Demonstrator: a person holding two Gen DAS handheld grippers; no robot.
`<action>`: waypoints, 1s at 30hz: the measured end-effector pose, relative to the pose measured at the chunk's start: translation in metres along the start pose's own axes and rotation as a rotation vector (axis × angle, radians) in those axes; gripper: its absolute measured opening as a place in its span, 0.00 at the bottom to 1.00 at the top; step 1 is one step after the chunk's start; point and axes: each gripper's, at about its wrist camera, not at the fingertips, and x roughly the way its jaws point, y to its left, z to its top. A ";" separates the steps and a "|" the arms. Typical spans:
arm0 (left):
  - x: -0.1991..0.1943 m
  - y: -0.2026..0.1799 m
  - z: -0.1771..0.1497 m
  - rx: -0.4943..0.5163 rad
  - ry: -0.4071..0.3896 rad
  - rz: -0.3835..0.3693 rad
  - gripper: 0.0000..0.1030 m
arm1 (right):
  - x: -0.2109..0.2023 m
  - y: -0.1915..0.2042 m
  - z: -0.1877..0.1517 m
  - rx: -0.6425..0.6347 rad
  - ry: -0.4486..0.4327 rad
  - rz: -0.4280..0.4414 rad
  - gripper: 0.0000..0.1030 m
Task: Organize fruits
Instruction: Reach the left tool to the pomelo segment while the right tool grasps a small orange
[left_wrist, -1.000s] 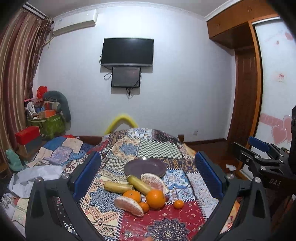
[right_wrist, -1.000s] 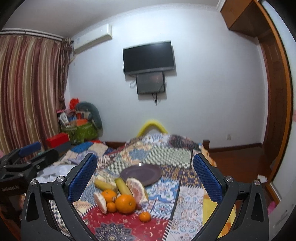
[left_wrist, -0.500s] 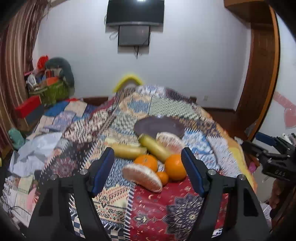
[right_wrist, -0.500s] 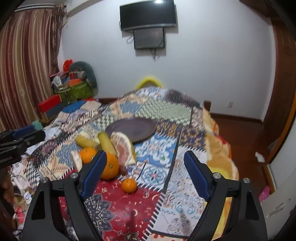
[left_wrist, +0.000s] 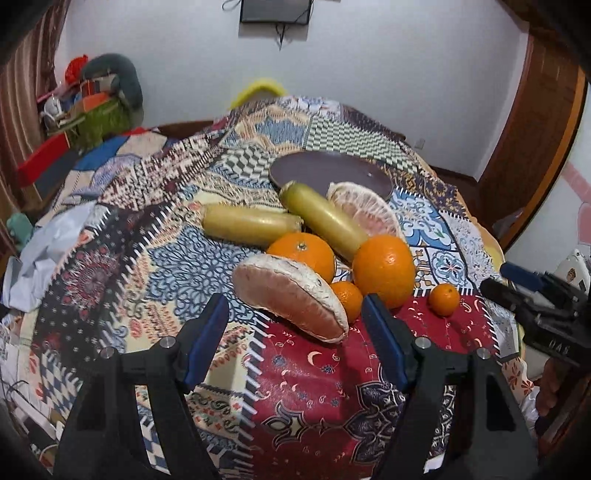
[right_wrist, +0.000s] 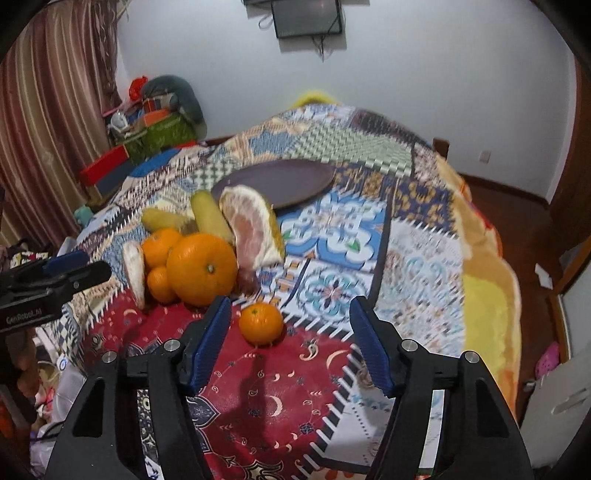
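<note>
Orange, yellow and pale pink fruit heaped on patchwork-covered tabletop (left_wrist: 110, 280), short of dark plate (left_wrist: 328, 173); nothing on plate yet.

Left claw (left_wrist: 295, 339): spread wide, empty, aimed at near pomelo wedge (left_wrist: 291, 295). Wedge lies just ahead between the pad tips, long axis slanting from far-left to near-right, hence skew to the opening. Small mandarin (left_wrist: 347, 299) tucked touching behind it, large orange (left_wrist: 384, 269) just right. Right claw (right_wrist: 291, 343): likewise spread, empty, loose mandarin (right_wrist: 260, 323) just ahead, nearer its left pad, clear of the heap. Two bananas (left_wrist: 325, 218) and second pomelo wedge (right_wrist: 251, 225) lie beyond, against plate's near rim. Judgement: each claw nearest its own target; wedge likely needs a wrist turn to square the pads across its narrow width; neighbouring mandarin at risk of a nudge.
</note>
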 end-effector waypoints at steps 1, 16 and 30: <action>0.005 0.000 0.000 -0.005 0.008 -0.003 0.72 | 0.005 0.000 0.000 0.001 0.011 0.009 0.60; 0.027 0.020 -0.007 -0.031 0.061 0.034 0.72 | 0.041 0.010 -0.009 -0.014 0.133 0.106 0.35; 0.017 0.062 -0.018 -0.089 0.083 0.103 0.70 | 0.041 0.006 -0.005 -0.014 0.106 0.077 0.31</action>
